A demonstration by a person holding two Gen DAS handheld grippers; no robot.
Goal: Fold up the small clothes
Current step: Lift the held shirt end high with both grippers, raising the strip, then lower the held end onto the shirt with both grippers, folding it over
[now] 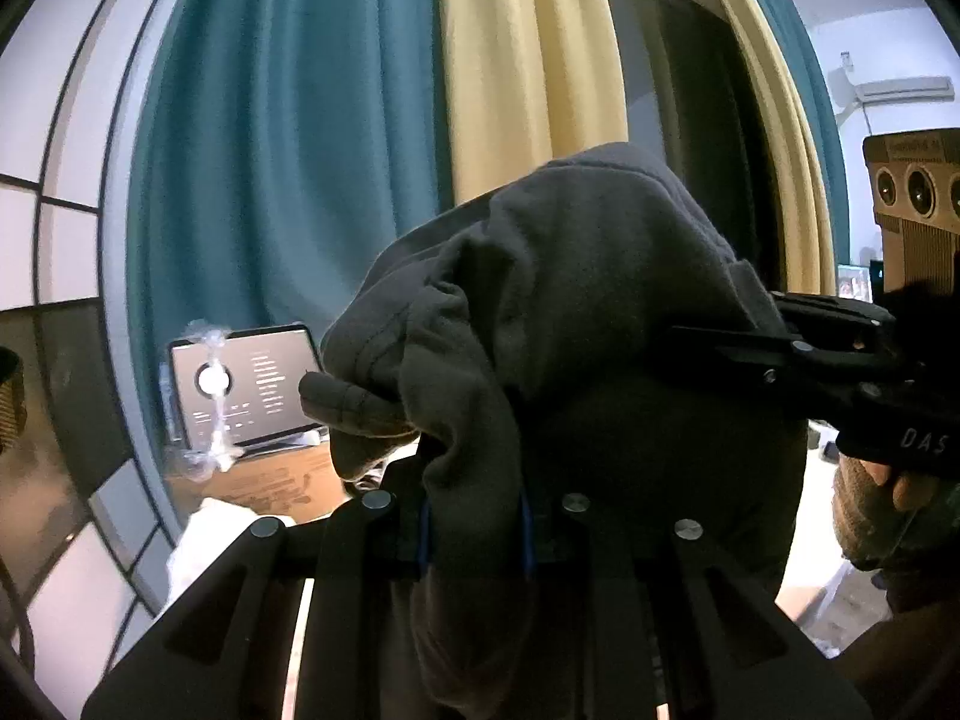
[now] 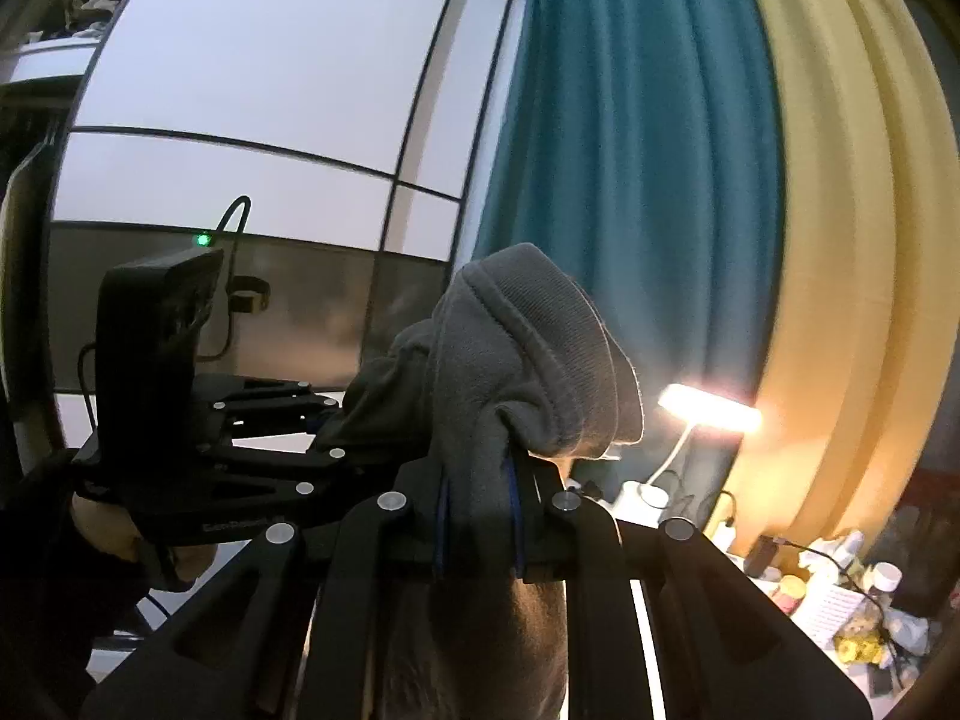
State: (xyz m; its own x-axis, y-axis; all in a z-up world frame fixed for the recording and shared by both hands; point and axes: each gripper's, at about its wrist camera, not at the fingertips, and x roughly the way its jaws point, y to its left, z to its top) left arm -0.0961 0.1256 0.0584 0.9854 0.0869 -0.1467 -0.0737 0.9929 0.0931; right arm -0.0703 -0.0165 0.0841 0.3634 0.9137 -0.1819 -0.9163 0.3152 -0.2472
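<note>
A dark grey fleece garment (image 1: 576, 300) hangs bunched in the air between both grippers. My left gripper (image 1: 474, 534) is shut on a fold of it, which drapes over and hides the fingertips. My right gripper (image 2: 480, 528) is shut on another part of the same garment (image 2: 528, 360), with a ribbed cuff standing above the jaws. In the left wrist view the right gripper (image 1: 840, 372) comes in from the right, clamped on the cloth's edge. In the right wrist view the left gripper (image 2: 270, 438) sits at the left, its jaws in the cloth.
Teal curtains (image 1: 288, 180) and yellow curtains (image 1: 528, 60) hang behind. A lit tablet (image 1: 246, 384) stands on a wooden surface at lower left. A glowing desk lamp (image 2: 708, 414) and a cluttered desk (image 2: 840, 600) lie at lower right. A panelled wardrobe (image 2: 270, 120) fills the left.
</note>
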